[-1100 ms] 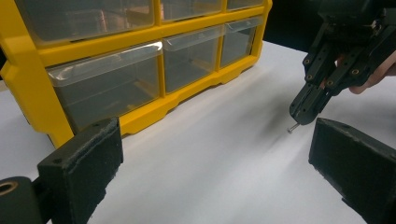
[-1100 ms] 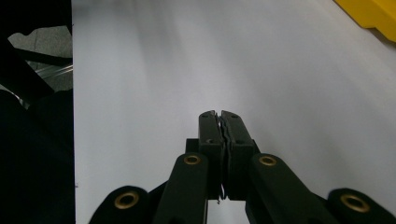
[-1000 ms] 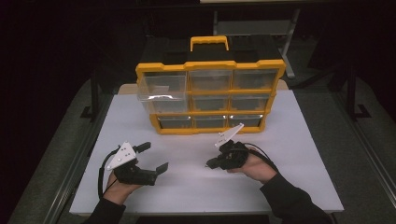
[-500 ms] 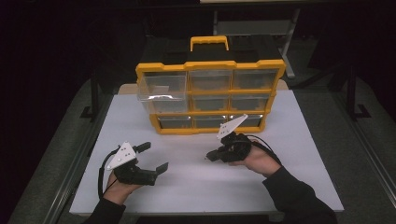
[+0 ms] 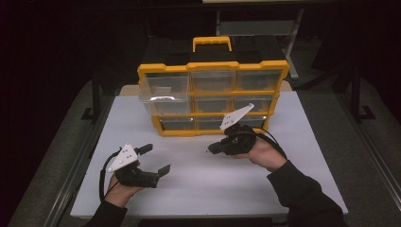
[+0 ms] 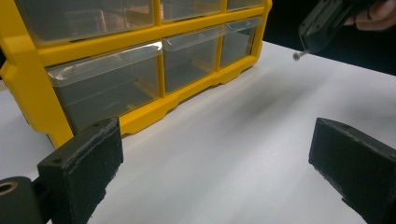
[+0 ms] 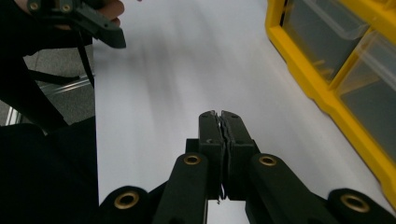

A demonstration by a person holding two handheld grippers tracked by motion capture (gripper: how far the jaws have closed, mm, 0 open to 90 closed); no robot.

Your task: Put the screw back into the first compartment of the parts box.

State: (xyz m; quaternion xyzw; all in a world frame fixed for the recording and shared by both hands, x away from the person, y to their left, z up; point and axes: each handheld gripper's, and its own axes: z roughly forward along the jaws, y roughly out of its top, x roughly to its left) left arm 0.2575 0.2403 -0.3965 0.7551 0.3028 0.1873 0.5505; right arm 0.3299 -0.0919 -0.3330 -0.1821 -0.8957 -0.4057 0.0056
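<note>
While the right tongs (image 7: 219, 122) pinch shut, the screw (image 6: 296, 55) is barely discernible.

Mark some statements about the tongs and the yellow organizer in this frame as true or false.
1. The left tongs stand open with nothing between them. True.
2. The right tongs are wide open. False: they are shut, and a small metal pin sticks out at their tip.
3. The yellow organizer lies flat on its back. False: it stands upright on the white table, with its handle on top.
4. The organizer's drawers are clear plastic. True.
5. The right tongs rest on the organizer. False: they are held in front of it, apart from it.
</note>
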